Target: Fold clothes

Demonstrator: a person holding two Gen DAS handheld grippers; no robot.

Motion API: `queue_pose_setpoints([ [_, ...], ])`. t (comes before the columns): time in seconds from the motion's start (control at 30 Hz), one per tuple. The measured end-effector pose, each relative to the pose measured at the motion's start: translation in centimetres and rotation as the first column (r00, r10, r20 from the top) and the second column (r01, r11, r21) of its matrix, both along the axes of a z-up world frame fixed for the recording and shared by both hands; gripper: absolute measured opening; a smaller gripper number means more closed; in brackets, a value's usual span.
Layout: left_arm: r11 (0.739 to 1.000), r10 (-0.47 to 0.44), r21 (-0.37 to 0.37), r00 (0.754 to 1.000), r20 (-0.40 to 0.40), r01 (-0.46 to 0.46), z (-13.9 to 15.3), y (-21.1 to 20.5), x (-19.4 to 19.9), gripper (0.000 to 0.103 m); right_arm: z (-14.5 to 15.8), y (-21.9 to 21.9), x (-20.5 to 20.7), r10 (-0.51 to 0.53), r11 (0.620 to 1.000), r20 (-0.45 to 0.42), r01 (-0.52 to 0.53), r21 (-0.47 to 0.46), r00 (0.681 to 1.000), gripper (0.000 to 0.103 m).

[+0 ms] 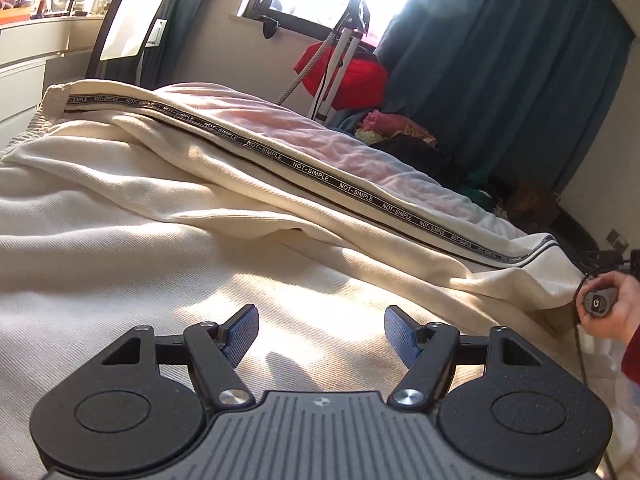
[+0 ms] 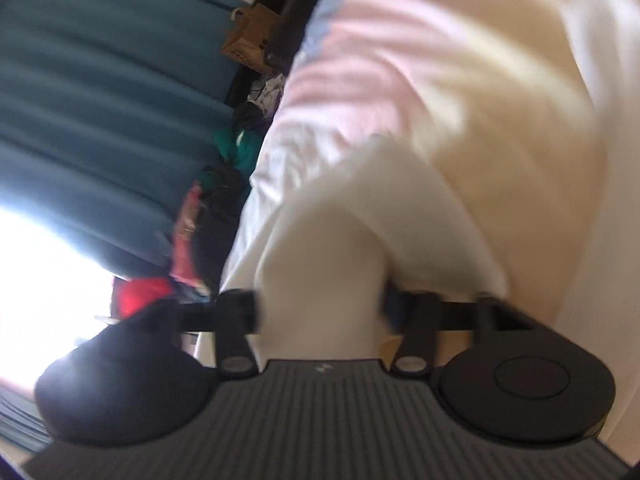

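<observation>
Cream trousers [image 1: 224, 184] with a black "NOT-SIMPLE" side stripe [image 1: 312, 170] lie spread across the bed, waistband at the far left, leg hem at the right. My left gripper [image 1: 321, 330] is open and empty, just above the cream fabric near me. In the blurred right wrist view, a bunch of the cream trousers [image 2: 320, 280] sits between the fingers of my right gripper [image 2: 320, 312], which is shut on it. The hand holding the right gripper's handle [image 1: 600, 302] shows at the trouser hem in the left wrist view.
A pink and white bed sheet [image 1: 320, 136] lies under the trousers. A pile of clothes [image 1: 400, 128] and a tripod stand [image 1: 340, 60] stand beyond the bed by teal curtains [image 1: 500, 60]. A white chair [image 1: 128, 24] and drawers are at the far left.
</observation>
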State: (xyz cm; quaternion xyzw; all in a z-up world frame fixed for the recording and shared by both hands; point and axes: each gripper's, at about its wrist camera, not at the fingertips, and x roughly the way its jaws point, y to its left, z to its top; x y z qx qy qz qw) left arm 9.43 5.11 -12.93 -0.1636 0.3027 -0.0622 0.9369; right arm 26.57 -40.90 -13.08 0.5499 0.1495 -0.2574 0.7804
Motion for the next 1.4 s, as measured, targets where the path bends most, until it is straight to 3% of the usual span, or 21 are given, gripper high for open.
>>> queue_pose_setpoints([
  [0.03, 1.000, -0.004, 0.011, 1.000, 0.006, 0.004, 0.1, -0.2, -0.1, 0.071, 1.1, -1.0, 0.2, 0.007, 0.999, -0.002, -0.007, -0.037, 1.000, 0.019],
  [0.1, 0.999, -0.018, 0.033, 1.000, 0.020, 0.017, 0.1, -0.7, -0.4, 0.071, 3.4, -3.0, 0.6, 0.021, 0.994, -0.006, -0.021, -0.110, 1.000, 0.019],
  [0.17, 0.998, -0.026, 0.060, 0.999, 0.029, 0.024, 0.2, -1.2, -0.7, 0.071, 5.7, -4.9, 0.9, 0.039, 0.981, -0.001, -0.039, -0.192, 0.999, 0.011],
  [0.23, 0.997, -0.036, 0.072, 0.999, 0.038, 0.033, 0.3, -1.6, -0.9, 0.071, 7.4, -5.4, 0.0, 0.095, 0.942, 0.056, -0.071, -0.327, 0.994, 0.010],
  [0.27, 0.996, -0.041, 0.077, 0.998, 0.042, 0.037, 0.4, -1.8, -1.0, 0.071, 7.5, -5.6, -0.5, 0.120, 0.915, 0.067, -0.084, -0.394, 0.990, 0.010],
  [0.37, 0.995, -0.053, 0.088, 0.997, 0.051, 0.048, 0.5, -2.2, -1.2, 0.071, 5.7, -7.2, -2.7, 0.156, 0.870, 0.020, -0.127, -0.477, 0.988, 0.010],
  [0.5, 0.996, -0.056, 0.078, 0.997, 0.045, 0.053, 0.6, -2.1, -1.6, 0.071, -0.3, -9.5, -6.8, 0.113, 0.927, -0.037, -0.119, -0.357, 0.993, 0.009],
  [0.63, 0.995, -0.055, 0.083, 0.997, 0.049, 0.050, 0.9, -2.1, -1.9, 0.071, -5.0, -9.3, -9.2, 0.105, 0.947, -0.094, -0.128, -0.295, 0.990, 0.009],
  [0.87, 0.993, -0.053, 0.108, 0.997, 0.059, 0.046, 1.3, -2.1, -2.4, 0.073, -3.9, -7.9, -10.0, 0.104, 0.916, -0.107, -0.137, -0.377, 0.989, 0.009],
  [0.97, 0.992, -0.052, 0.116, 0.997, 0.064, 0.044, 1.5, -1.9, -2.5, 0.073, -2.5, -6.5, -10.7, 0.082, 0.880, -0.128, -0.132, -0.455, 0.988, 0.009],
  [1.1, 0.990, -0.053, 0.134, 0.995, 0.079, 0.042, 1.8, -1.8, -3.2, 0.074, -2.3, -5.5, -12.2, 0.043, 0.864, -0.138, -0.106, -0.493, 0.990, 0.009],
  [1.23, 0.987, -0.062, 0.151, 0.994, 0.092, 0.047, 2.4, -1.7, -3.9, 0.074, -2.8, -5.4, -12.9, 0.070, 0.859, -0.192, -0.157, -0.487, 0.979, 0.010],
  [1.33, 0.980, -0.062, 0.192, 0.993, 0.099, 0.042, 2.8, -1.9, -4.5, 0.076, -1.7, -4.0, -13.6, 0.091, 0.805, -0.254, -0.221, -0.550, 0.963, 0.018],
  [1.4, 0.975, -0.062, 0.219, 0.993, 0.103, 0.038, 3.1, -1.9, -4.9, 0.077, -0.9, -3.1, -14.1, 0.090, 0.780, -0.295, -0.252, -0.573, 0.951, 0.028],
])
